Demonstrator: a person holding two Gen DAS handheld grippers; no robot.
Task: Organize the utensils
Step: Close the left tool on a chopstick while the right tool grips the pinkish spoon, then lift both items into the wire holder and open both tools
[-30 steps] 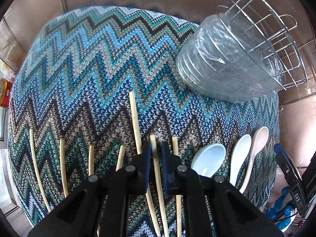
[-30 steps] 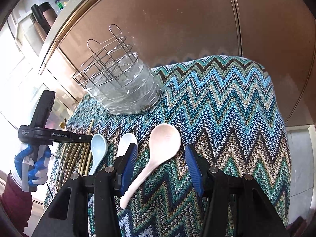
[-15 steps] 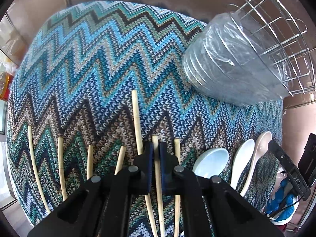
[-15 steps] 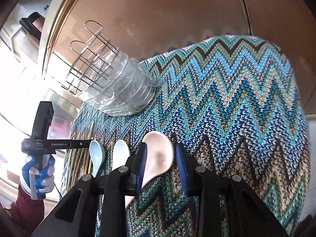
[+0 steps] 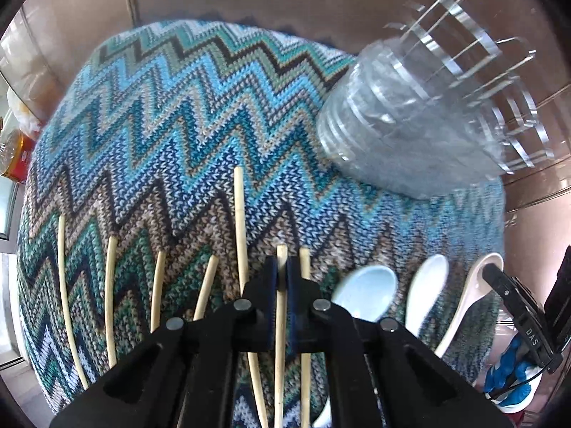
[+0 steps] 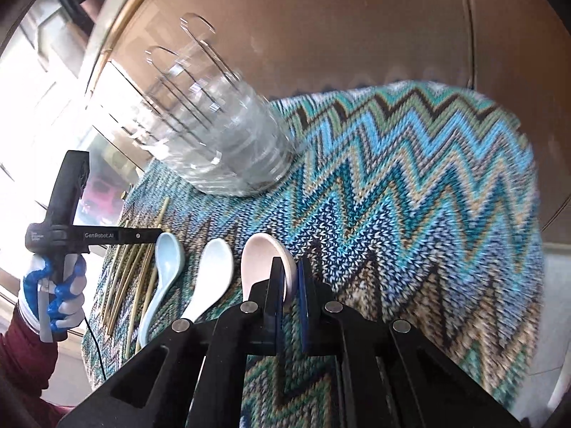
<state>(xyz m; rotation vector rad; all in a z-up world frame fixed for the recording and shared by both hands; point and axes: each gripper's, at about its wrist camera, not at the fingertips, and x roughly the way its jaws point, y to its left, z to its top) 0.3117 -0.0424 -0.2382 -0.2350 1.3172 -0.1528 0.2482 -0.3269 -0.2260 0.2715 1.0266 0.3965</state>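
Observation:
Several bamboo chopsticks (image 5: 239, 221) lie side by side on a zigzag knit cloth (image 5: 160, 117). My left gripper (image 5: 282, 267) is shut on one chopstick (image 5: 281, 255) among them. To their right lie a pale blue spoon (image 5: 367, 290), a white spoon (image 5: 426, 285) and a pinkish-white spoon (image 5: 467, 292). My right gripper (image 6: 291, 271) is shut on the pinkish-white spoon (image 6: 258, 260), tilted on its edge. The blue spoon (image 6: 167, 256) and white spoon (image 6: 214, 267) lie to its left. A wire utensil holder in a clear plastic cup (image 5: 410, 125) stands at the back.
The holder (image 6: 221, 142) stands at the cloth's back edge against a brown wall (image 6: 357, 18). The left hand-held gripper (image 6: 71, 235) shows at the left of the right wrist view. A red tin (image 5: 14, 157) sits beyond the cloth's left edge.
Both grippers went from open to shut: the left closed on a chopstick, the right closed on the pinkish-white spoon and tipped it onto its edge.

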